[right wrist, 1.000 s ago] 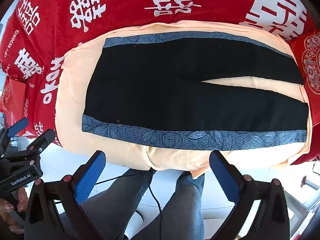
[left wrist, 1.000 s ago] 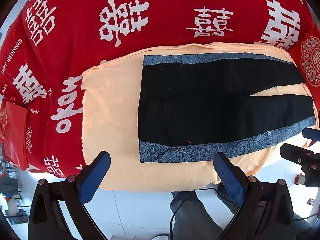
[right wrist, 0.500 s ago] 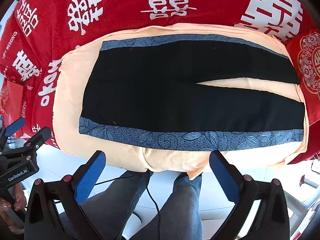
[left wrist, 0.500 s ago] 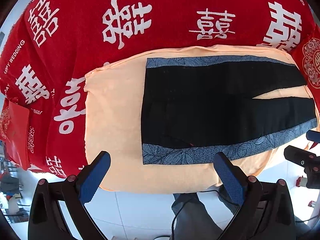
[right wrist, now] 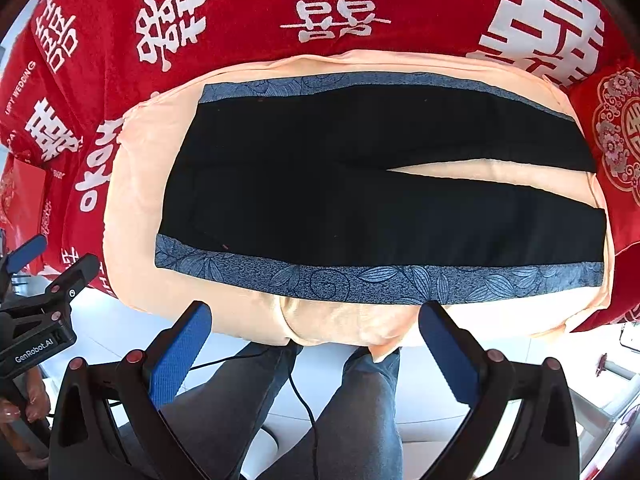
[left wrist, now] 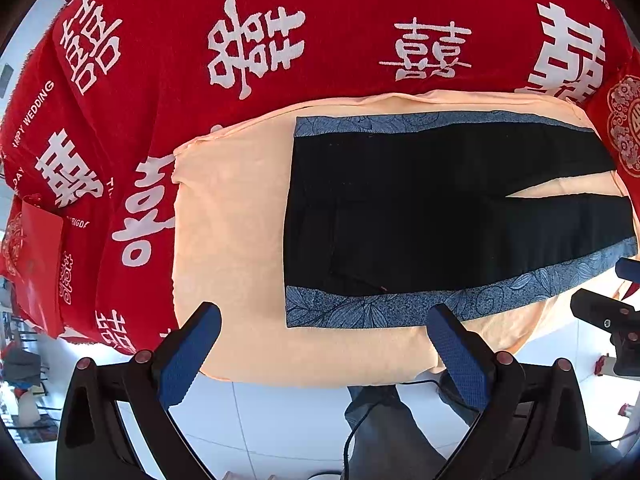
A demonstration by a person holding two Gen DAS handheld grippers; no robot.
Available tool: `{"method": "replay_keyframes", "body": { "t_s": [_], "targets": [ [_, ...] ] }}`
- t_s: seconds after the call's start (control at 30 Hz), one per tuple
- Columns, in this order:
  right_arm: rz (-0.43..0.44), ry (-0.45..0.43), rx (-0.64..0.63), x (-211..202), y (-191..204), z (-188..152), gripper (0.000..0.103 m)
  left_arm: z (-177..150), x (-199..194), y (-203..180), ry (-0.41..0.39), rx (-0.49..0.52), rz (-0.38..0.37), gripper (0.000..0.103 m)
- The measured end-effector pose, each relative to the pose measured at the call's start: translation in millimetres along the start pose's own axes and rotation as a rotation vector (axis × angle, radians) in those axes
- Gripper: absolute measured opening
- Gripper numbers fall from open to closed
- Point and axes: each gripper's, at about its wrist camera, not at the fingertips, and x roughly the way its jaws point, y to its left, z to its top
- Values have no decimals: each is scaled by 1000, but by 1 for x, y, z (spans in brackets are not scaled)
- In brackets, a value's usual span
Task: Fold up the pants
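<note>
Black pants (left wrist: 420, 208) with blue leaf-patterned side stripes lie flat on a peach cloth (left wrist: 232, 240), waistband to the left, legs spread to the right. They also show in the right wrist view (right wrist: 360, 192). My left gripper (left wrist: 324, 344) is open and empty, hovering just off the near edge by the waistband corner. My right gripper (right wrist: 316, 340) is open and empty, off the near edge by the nearer leg's stripe (right wrist: 380, 280). Each gripper shows at the edge of the other's view.
The peach cloth (right wrist: 136, 168) lies over a red blanket (left wrist: 280, 8) with white characters. A red cushion (right wrist: 616, 136) sits at the right end. A person's jeans-clad legs (right wrist: 360, 400) and a black cable are below the near edge, over white floor.
Both grippers have drifted slightly closer to the pants and the near edge. The pants have not moved and both grippers stay open.
</note>
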Motion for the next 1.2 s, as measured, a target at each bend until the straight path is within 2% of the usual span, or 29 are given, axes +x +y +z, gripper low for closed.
{"method": "replay_keyframes", "body": {
  "t_s": [0.63, 0.83, 1.0, 1.2],
  "targets": [
    [38, 17, 16, 8, -23, -3, 103, 7, 4, -28, 43, 22, 50, 103],
    [52, 10, 13, 3, -39, -6, 103, 7, -2, -37, 62, -47, 45, 103],
    [88, 19, 11, 0, -56, -8, 103, 0, -14, -38, 60, -144, 55, 103],
    [112, 48, -9, 7, -71, -18, 103, -17, -8, -36, 120, -231, 31, 103]
  ]
}}
